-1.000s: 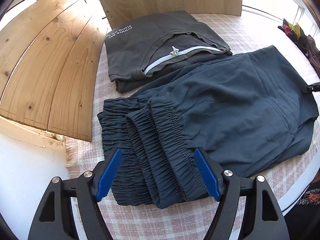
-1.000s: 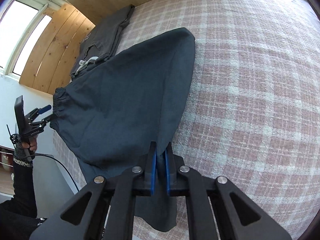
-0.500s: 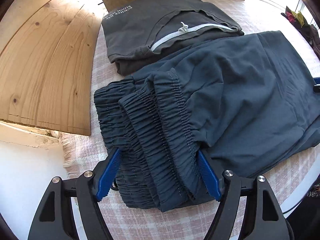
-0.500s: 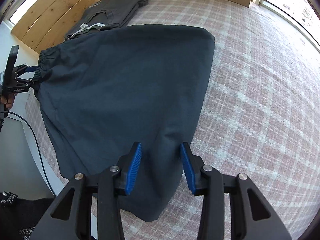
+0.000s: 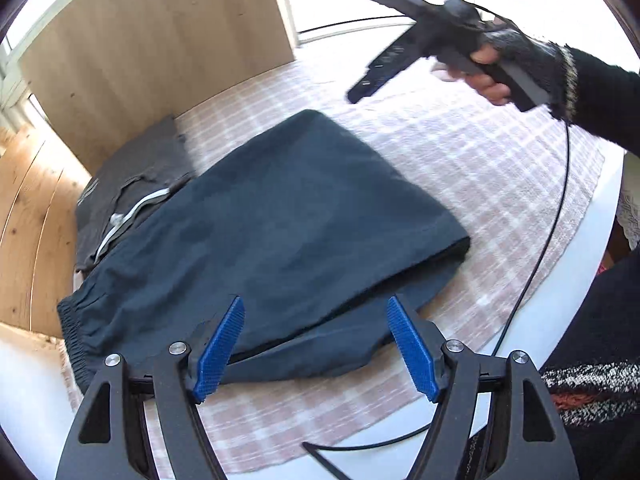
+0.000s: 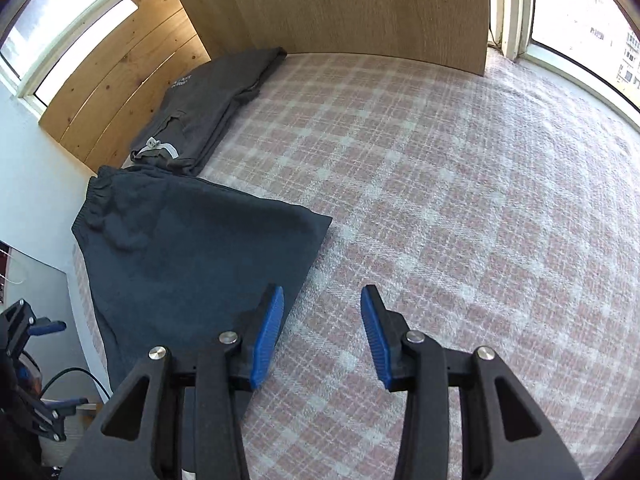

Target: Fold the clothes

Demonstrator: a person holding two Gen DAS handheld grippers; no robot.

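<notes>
Dark blue shorts [image 5: 280, 232] lie folded on the checked cloth, elastic waistband at the left [image 5: 74, 332]. My left gripper [image 5: 316, 350] hovers open above their near edge, holding nothing. In the right wrist view the shorts [image 6: 188, 256] lie at lower left; my right gripper [image 6: 322, 336] stands open just right of their edge, over bare cloth. The left view shows the right gripper's body [image 5: 404, 52], blurred, raised in a gloved hand [image 5: 496, 68] at the upper right. A folded grey garment [image 5: 136, 184] with a white drawstring lies beyond the shorts.
The pink checked cloth [image 6: 460, 200] stretches wide to the right. Wooden panels [image 6: 340, 4] stand at the back and the left. A black cable [image 5: 548, 232] hangs over the table's near right edge. The person's dark sleeve [image 5: 600, 96] crosses the upper right.
The right gripper let go of the shorts' hem and lifted away to the right. The left gripper drew back from the waistband and swung toward the leg end. The shorts now lie flatter.
</notes>
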